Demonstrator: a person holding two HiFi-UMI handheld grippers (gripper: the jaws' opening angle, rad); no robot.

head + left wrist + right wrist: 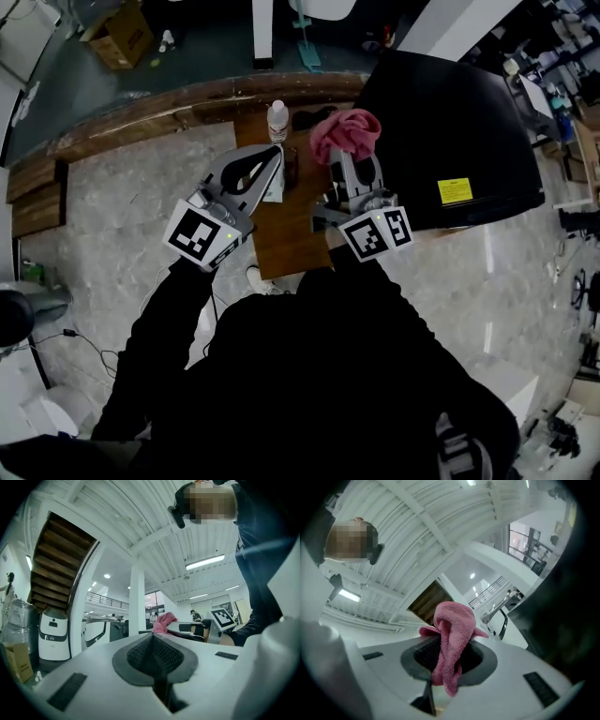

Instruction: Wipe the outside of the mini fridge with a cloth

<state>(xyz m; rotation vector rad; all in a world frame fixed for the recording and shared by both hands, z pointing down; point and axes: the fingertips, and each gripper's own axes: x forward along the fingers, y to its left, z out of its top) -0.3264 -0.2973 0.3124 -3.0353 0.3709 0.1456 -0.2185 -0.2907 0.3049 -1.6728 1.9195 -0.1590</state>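
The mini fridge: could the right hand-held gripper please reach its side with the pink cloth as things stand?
Probably yes: the right hand-held gripper holds the pink cloth beside the mini fridge, with nothing visible between them.

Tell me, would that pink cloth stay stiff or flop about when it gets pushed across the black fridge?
Probably floppy: the pink cloth droops in folds from the right gripper shut on it. Its fluffy weave looks light, and would likely bunch against the mini fridge.

The pink cloth [345, 133] hides the tips of the right gripper [349, 157] in the head view. Just right of that gripper, the print on the yellow sticker [455, 190] on the black fridge [450, 112] is too small to read.
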